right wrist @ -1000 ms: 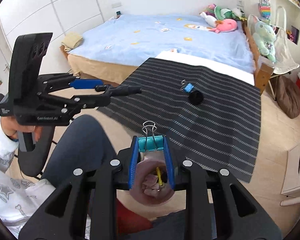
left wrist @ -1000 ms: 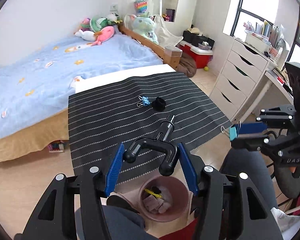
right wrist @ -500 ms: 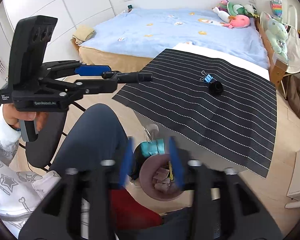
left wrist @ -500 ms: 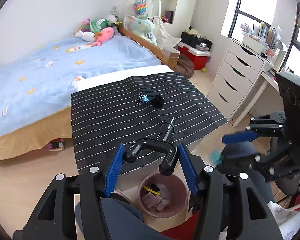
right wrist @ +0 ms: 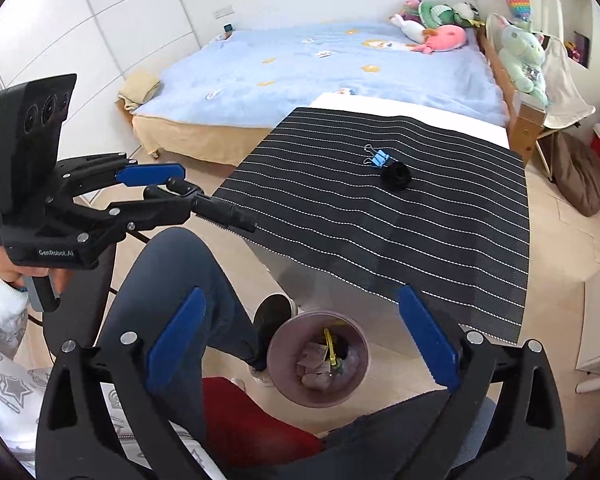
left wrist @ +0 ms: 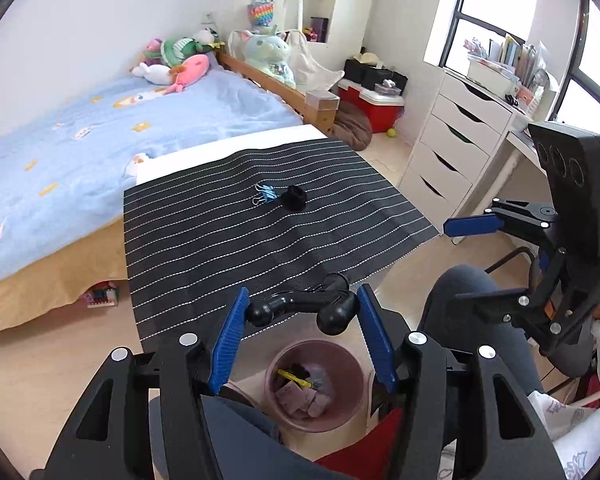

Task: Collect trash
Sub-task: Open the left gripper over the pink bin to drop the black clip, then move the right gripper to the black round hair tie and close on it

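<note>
My left gripper (left wrist: 302, 304) is shut on a black forked plastic piece (left wrist: 296, 305), its two rounded ends against the blue pads, above the pink trash bin (left wrist: 272, 376). The right wrist view shows the same piece (right wrist: 216, 210) sticking out of that gripper at the left. My right gripper (right wrist: 302, 294) hangs over the bin (right wrist: 278, 360); its jaws are opening wide with nothing between them. A blue binder clip (left wrist: 265, 194) and a small black round thing (left wrist: 294, 197) lie together on the striped black mat (left wrist: 204, 240).
The bin stands on the floor between a person's legs (right wrist: 168, 280), below the table's near edge, and holds paper scraps and a yellow item. A bed (left wrist: 80, 152) lies behind the table. White drawers (left wrist: 448, 148) and a desk stand to the right.
The right gripper went from shut on a teal binder clip to wide open; the clip dropped out toward the bin and is no longer between the fingers. The left gripper kept its grip.
</note>
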`<state>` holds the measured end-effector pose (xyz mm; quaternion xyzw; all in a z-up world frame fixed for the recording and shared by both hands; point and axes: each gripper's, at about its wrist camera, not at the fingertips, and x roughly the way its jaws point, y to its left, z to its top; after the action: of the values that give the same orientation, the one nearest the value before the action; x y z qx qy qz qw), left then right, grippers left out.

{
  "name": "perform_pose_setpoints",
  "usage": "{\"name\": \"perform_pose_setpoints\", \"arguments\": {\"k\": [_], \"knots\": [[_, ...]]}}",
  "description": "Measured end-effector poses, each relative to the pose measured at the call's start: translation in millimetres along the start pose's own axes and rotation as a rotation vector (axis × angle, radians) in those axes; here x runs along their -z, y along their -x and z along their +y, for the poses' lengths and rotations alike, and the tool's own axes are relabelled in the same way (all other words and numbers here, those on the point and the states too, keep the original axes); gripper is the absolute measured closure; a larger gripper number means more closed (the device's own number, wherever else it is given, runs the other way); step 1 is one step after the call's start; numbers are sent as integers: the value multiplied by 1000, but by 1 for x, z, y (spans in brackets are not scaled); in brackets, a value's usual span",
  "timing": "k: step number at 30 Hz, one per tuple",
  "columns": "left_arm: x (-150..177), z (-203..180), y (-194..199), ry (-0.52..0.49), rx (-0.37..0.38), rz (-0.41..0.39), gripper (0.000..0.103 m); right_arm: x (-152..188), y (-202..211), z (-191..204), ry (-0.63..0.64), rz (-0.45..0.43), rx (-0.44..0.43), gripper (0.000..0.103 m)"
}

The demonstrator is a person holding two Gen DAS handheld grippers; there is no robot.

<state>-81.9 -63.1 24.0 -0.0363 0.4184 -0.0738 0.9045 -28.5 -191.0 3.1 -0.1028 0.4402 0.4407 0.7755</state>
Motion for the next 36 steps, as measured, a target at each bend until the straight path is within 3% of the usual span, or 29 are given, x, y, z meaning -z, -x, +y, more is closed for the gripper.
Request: {"name": "perform_pose_setpoints", "arguments": {"k": [26,27,28,30,36], "knots": [[3,-40,-18,-107,79,69,48,6,29,-39,-114,-64,54,7],[4,-41,-20,-110,77,70,45,6,29,-39,-115,-65,52,7],[5,-41,-22,-110,77,75,31,5,29,-40,-117,-65,50,7],[5,-38,-24,-93,85,62,14,5,29,-40,-119,-67,49,7],[5,-28,-24,-59,48,39,8,6,29,-40,-118,-66,51,6]]}}
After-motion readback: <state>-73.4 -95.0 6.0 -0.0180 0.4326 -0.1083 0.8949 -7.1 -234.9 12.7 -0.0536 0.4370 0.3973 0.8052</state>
